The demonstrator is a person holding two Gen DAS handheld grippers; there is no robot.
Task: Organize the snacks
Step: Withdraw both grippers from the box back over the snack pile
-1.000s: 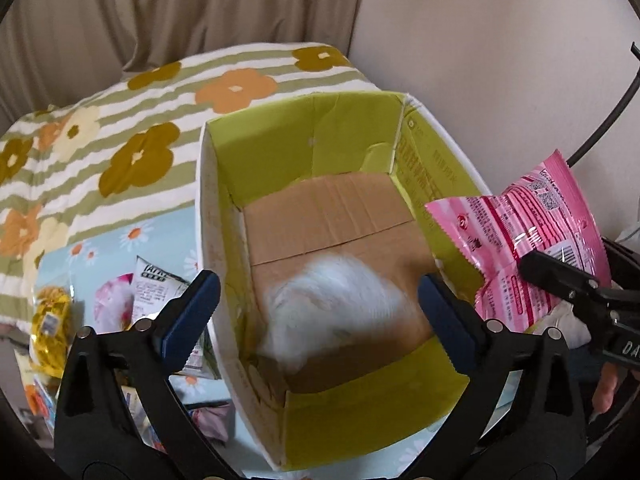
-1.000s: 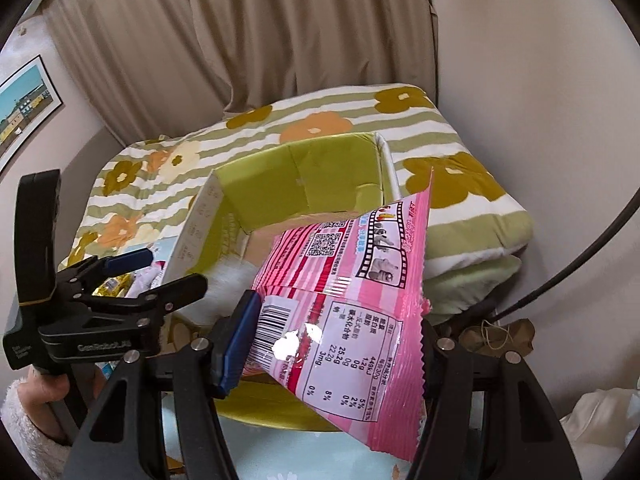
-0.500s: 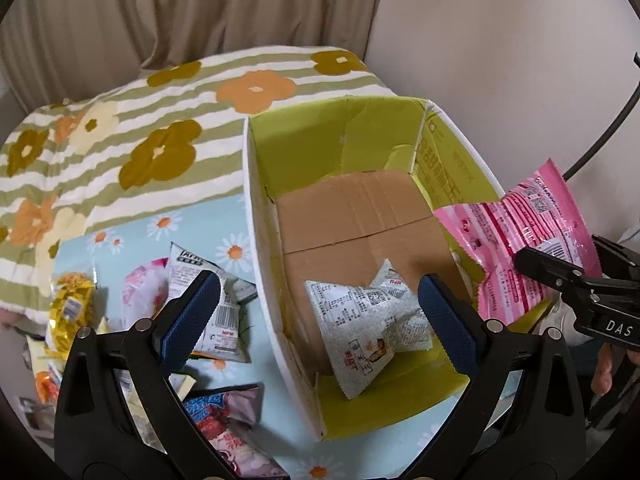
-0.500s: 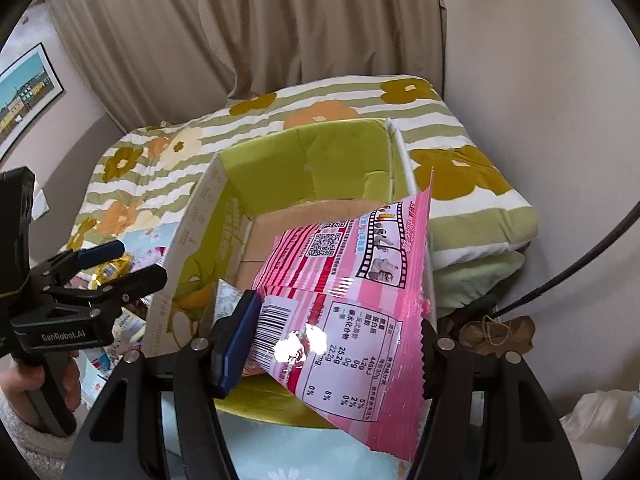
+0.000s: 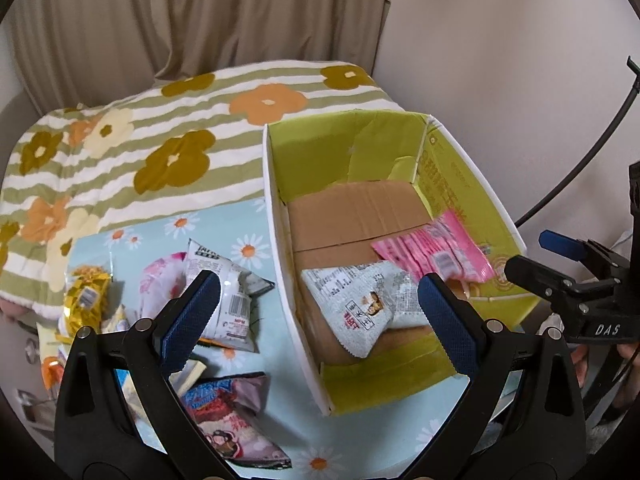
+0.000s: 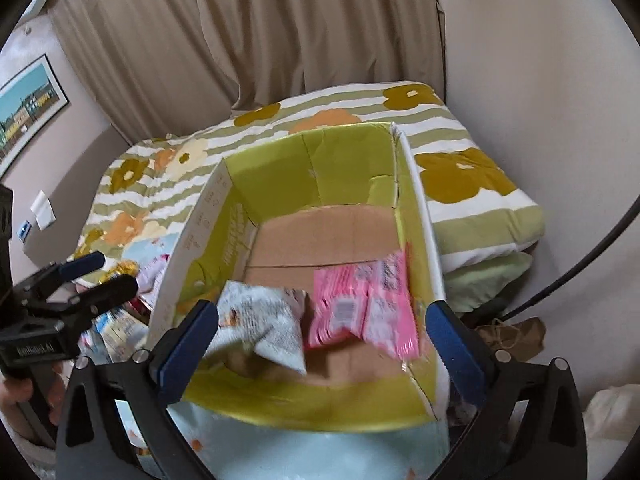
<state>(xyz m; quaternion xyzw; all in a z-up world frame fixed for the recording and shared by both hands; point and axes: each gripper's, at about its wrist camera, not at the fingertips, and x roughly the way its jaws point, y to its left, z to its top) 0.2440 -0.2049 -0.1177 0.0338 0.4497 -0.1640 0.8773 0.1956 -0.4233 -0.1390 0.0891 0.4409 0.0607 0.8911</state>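
An open green cardboard box [image 5: 472, 168] [image 6: 320, 160] stands on a light blue daisy cloth. Inside lie a white-grey snack packet [image 5: 360, 300] [image 6: 264, 320] and a pink snack packet [image 5: 436, 252] [image 6: 364, 304]. My left gripper [image 5: 316, 312] is open and empty, above the box's left wall. My right gripper [image 6: 320, 344] is open and empty above the box's near end; it also shows in the left wrist view [image 5: 548, 256]. Loose snacks lie left of the box: a white packet [image 5: 228, 288], a gold packet [image 5: 86, 296] and a purple-red bag [image 5: 228, 420].
The daisy cloth [image 5: 248, 248] lies on a bed with a green striped flower blanket [image 5: 160, 152]. A beige curtain [image 6: 280, 40] and a wall stand behind. A black cable [image 5: 592, 136] arcs at the right. A brown paper bag [image 6: 516, 332] lies on the floor right of the box.
The white-grey packet dropped from my left gripper into the box. My right gripper opened and let the pink packet fall into the box. My left gripper drew back and left.
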